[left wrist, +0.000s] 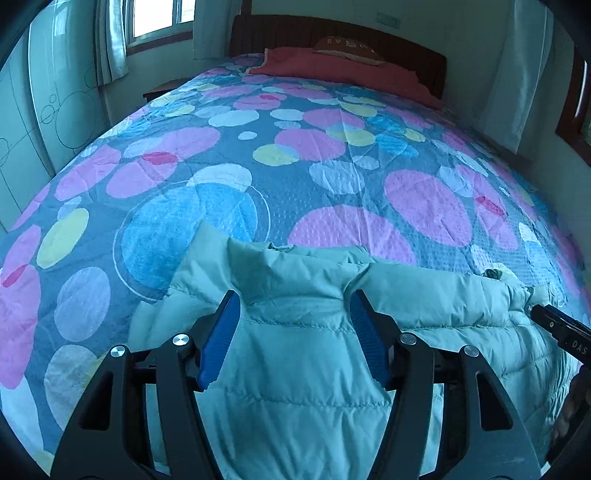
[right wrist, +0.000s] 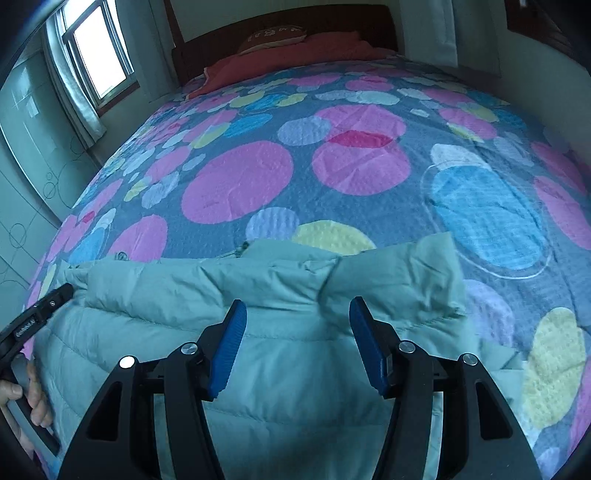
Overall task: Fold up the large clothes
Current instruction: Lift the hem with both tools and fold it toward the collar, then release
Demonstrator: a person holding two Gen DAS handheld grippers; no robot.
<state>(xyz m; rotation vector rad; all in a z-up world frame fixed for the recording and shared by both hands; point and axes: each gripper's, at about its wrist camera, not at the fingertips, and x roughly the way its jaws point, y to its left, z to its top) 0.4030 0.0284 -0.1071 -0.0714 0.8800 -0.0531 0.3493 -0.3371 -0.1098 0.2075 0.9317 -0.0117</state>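
Observation:
A pale mint quilted puffer jacket (left wrist: 424, 295) lies across the near end of the bed, its far edge a thick padded fold. My left gripper (left wrist: 293, 295) points down onto the jacket's left part; its blue pads (left wrist: 221, 332) stand wide apart, with a thick bunch of padding filling the gap and creasing at both tips. My right gripper (right wrist: 297, 302) holds the jacket (right wrist: 166, 288) near its right end in the same way. Each gripper shows in the other's view: the right (left wrist: 554, 325), the left (right wrist: 44, 306), the latter with a hand (right wrist: 22, 398) on its handle.
The bed's quilt (left wrist: 221, 147) has pink, blue and yellow circles and stretches far beyond the jacket. A red blanket (left wrist: 332, 70), a pillow (left wrist: 347, 46) and a dark headboard (left wrist: 280, 33) are at the far end. A wardrobe (left wrist: 44, 110) and a window (left wrist: 159, 18) stand to the left.

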